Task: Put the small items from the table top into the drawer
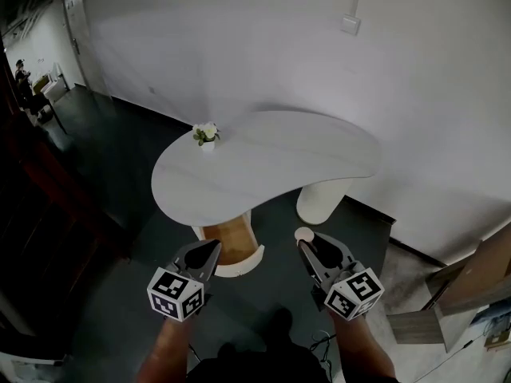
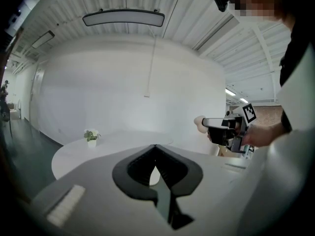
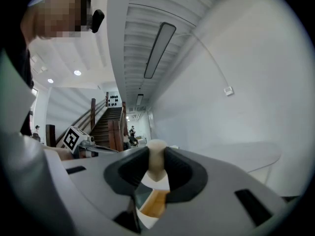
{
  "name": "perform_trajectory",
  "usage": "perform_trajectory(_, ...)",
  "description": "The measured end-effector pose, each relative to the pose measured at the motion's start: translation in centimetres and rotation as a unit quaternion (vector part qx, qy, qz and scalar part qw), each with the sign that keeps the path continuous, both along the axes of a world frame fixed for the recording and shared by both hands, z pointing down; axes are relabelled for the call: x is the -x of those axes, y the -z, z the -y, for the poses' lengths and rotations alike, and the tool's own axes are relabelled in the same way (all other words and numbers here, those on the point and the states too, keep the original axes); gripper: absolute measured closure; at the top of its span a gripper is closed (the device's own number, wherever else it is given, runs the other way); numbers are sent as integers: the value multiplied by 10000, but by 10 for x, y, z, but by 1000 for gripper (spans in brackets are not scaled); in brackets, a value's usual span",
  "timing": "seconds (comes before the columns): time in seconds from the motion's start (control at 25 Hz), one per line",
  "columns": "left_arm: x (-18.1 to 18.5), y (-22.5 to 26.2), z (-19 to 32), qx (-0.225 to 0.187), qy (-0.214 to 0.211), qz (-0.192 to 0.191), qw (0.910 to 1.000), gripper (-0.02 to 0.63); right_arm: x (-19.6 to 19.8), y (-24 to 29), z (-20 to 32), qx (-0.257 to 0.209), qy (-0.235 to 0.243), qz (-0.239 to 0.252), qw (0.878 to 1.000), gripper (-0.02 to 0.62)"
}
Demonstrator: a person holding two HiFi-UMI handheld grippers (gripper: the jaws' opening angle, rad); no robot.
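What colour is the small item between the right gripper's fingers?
Cream; the small item shows best in the right gripper view.

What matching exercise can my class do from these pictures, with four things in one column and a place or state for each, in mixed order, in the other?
Column A
1. left gripper
2. right gripper
3. potted plant
4. wall box

Column B
a. shut on a small cream piece
b. fixed high on the white wall, with a cable running up from it
c. jaws together, nothing between them
d. stands near the far left edge of the white table

Pairs: 1-c, 2-a, 3-d, 4-b
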State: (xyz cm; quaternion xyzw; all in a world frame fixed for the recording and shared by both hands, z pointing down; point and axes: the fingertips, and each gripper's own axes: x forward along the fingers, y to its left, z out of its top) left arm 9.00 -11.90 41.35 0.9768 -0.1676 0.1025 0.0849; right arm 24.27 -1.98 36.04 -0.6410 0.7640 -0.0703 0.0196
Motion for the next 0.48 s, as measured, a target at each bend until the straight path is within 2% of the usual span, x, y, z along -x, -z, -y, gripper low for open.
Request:
perform_trajectory(0.24, -55, -1, 15, 23, 378, 87, 9992, 601, -58, -9, 30, 96, 429, 144, 9989, 501)
perform_trajectory(0.48, -62, -12, 23, 129, 785, 224, 9966, 601, -75, -18, 54, 157, 810, 253, 9963, 501)
